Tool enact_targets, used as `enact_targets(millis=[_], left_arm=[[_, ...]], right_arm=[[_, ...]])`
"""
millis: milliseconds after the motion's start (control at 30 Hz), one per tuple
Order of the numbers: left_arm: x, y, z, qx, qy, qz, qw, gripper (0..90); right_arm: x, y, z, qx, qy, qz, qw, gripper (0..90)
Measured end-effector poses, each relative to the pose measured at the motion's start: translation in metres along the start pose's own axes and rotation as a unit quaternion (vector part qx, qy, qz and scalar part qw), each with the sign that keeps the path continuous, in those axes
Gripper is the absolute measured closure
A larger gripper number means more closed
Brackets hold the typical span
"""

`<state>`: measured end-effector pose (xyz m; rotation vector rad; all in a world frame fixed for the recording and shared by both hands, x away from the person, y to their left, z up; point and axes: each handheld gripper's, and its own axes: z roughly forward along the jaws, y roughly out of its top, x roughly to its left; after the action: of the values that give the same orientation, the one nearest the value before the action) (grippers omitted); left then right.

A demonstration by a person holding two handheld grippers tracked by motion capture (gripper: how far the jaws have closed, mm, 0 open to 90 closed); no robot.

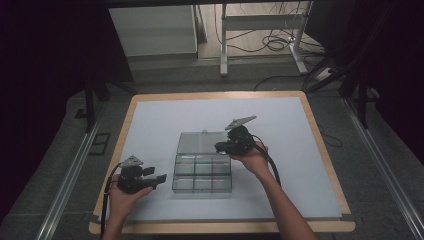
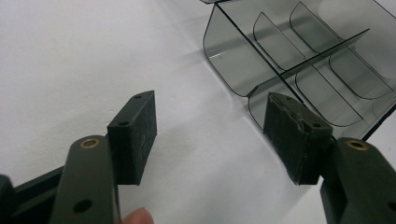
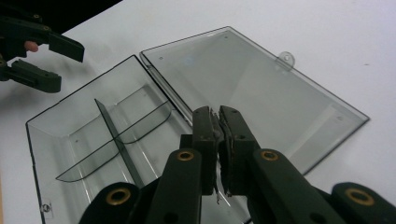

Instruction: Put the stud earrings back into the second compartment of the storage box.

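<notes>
Left gripper view: box (image 2: pixel 299 56) cut off by top and right edges, far compartments out of frame. Right gripper view: right gripper (image 3: pixel 218 140) hides the box's near right corner; lid (image 3: pixel 252 88) partly covered; bottom edge crops box.

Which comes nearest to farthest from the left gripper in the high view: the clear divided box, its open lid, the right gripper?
1. The clear divided box: just right of the left gripper, at the table's near side.
2. Its open lid: lying flat behind the box, farther back.
3. The right gripper: over the lid's right edge, beyond the box.
</notes>
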<state>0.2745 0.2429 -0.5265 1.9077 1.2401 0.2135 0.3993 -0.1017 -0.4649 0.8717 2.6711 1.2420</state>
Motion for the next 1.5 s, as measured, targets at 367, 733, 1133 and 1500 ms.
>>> enact_targets(millis=[367, 733, 1133, 1500], left_arm=[[0.001, 0.0, -0.001, 0.0, 0.0, -0.001, 1.0, 35.6], [0.0, 0.0, 0.0, 0.001, 0.0, 0.0, 1.0, 35.6], [-0.001, 0.0, 0.001, 0.002, 0.0, 0.002, 1.0, 35.5], [-0.001, 0.0, 0.002, 0.003, 0.0, 0.002, 1.0, 35.4]], right_arm=[[0.008, 0.0, 0.011, 0.006, 0.014, -0.004, 0.9999, 84.1], [0.016, -0.001, 0.02, 0.015, 0.025, -0.011, 0.9995, 84.1], [0.021, -0.003, 0.029, 0.025, 0.031, -0.015, 0.9991, 84.0], [0.026, -0.005, 0.041, 0.041, 0.036, -0.018, 0.9984, 84.0]])
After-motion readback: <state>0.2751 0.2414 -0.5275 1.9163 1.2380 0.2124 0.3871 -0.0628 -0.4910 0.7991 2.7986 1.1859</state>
